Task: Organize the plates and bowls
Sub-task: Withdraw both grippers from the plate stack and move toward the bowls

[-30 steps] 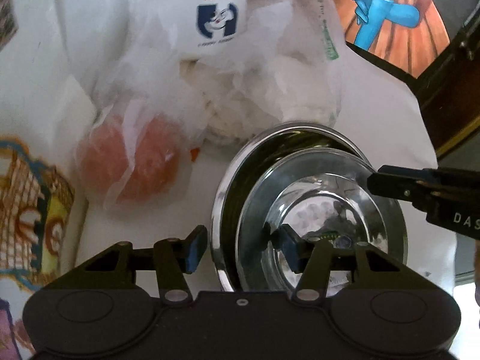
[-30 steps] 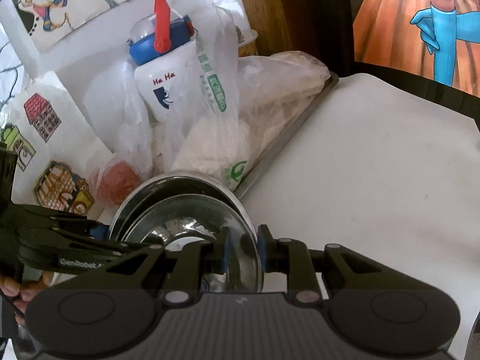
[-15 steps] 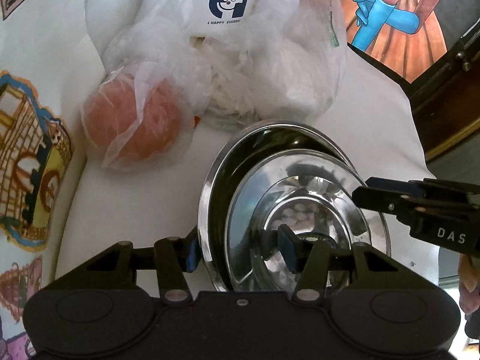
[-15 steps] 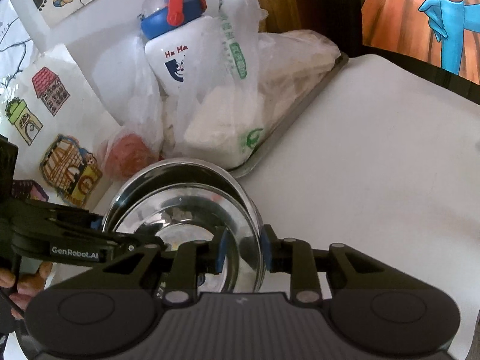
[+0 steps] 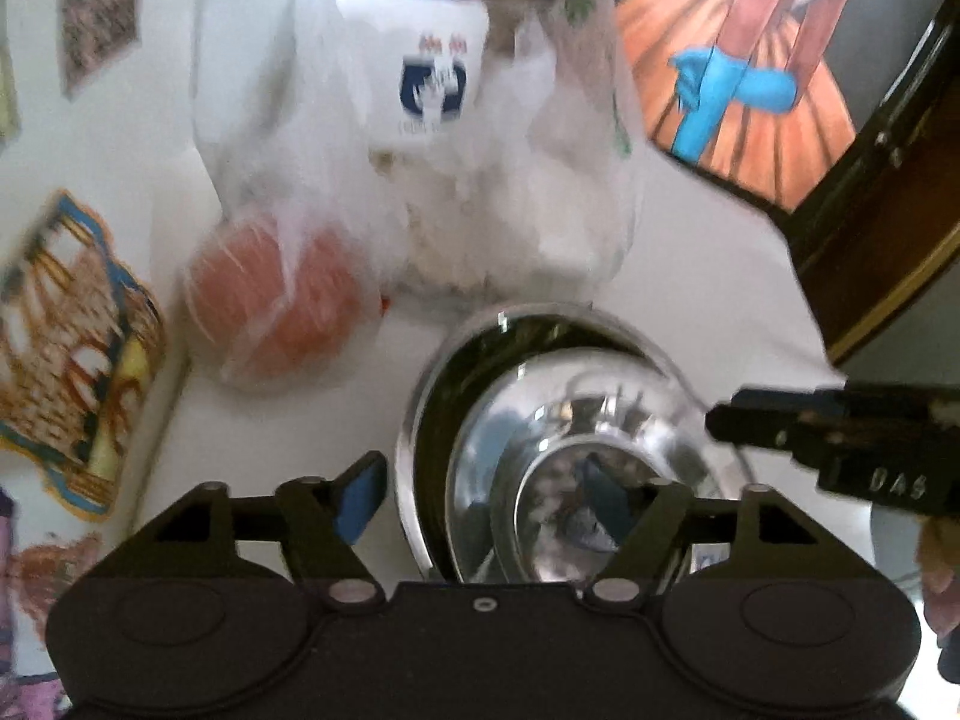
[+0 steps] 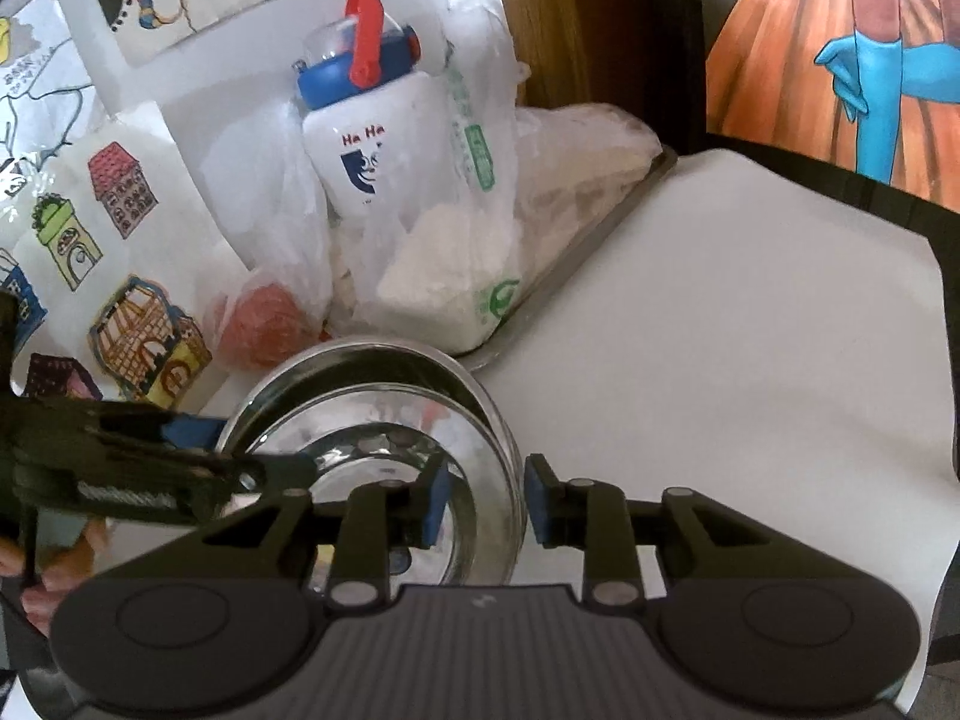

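Between the right gripper's (image 6: 483, 501) opening blue pads (image 6: 433, 504) sits the rim of the shiny bowls (image 6: 384, 414), not squeezed. The left gripper (image 5: 480, 495) is opening too, straddling the other rim. Only the right view shows the bottle (image 6: 366, 144) behind reading "Ha Ha".

1. A white bench (image 6: 720, 330) fills the foreground, brightly and evenly lit.
2. Children's drawings (image 6: 138, 324) of houses and a bear cover the white wall at left.
3. Dark wooden furniture (image 5: 870, 228) stands behind, beside an orange-and-blue painting (image 6: 840, 60).

"Ha Ha" in red on white bottle (image 6: 372, 144); "DAS" on right gripper (image 5: 750, 420) (side-on).
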Available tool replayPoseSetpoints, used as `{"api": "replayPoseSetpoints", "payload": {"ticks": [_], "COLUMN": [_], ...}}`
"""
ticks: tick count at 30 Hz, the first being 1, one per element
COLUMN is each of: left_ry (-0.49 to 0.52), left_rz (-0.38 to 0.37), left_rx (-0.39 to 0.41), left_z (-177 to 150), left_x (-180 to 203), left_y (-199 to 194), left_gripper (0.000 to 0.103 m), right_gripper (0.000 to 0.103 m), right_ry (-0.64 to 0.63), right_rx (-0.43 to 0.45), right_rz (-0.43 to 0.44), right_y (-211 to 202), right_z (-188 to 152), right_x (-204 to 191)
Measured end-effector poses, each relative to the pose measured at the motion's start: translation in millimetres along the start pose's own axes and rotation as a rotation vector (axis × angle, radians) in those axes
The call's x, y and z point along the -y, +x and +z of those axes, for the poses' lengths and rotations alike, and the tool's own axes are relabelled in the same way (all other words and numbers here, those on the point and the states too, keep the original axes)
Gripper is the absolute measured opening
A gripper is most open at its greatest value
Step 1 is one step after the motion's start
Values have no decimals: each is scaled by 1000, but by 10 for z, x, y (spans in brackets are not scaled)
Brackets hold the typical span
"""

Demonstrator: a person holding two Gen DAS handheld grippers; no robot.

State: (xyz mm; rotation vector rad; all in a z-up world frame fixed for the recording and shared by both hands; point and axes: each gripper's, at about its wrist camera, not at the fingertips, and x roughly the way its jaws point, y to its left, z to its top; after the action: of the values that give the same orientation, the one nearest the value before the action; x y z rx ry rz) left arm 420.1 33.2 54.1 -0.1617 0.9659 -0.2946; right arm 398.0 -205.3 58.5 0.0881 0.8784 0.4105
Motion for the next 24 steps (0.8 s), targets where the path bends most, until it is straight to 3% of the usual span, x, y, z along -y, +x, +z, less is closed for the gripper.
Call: {"api": "replayPoseSetpoints", "payload": {"ticks": [2, 8, 14, 17, 24], "left_ry": [18, 14, -55, -105, -145], "left_rz": [22, 78, 68, 35, -29], "left_rx": [38, 57, 31, 25, 18], "left_z": [9, -12, -104, -126, -134], "left_x": [1, -87, -302, -386, -415], "left_y": [-114, -198, -159, -129, -50], "left_gripper": [78, 77, 60, 55, 44], "right_gripper": [43, 43, 42, 31, 19], "right_ry": [-7, -15, -9, 12, 47], "right_rx": [2, -36, -63, -66, -35], "right_rz": [-4, 6, 3, 11, -14], "right_y": [-32, -108, -156, -167, -171], "right_z": [-32, -143, -257, -297, -325], "right_x": [-10, -45, -59, -62, -32]}}
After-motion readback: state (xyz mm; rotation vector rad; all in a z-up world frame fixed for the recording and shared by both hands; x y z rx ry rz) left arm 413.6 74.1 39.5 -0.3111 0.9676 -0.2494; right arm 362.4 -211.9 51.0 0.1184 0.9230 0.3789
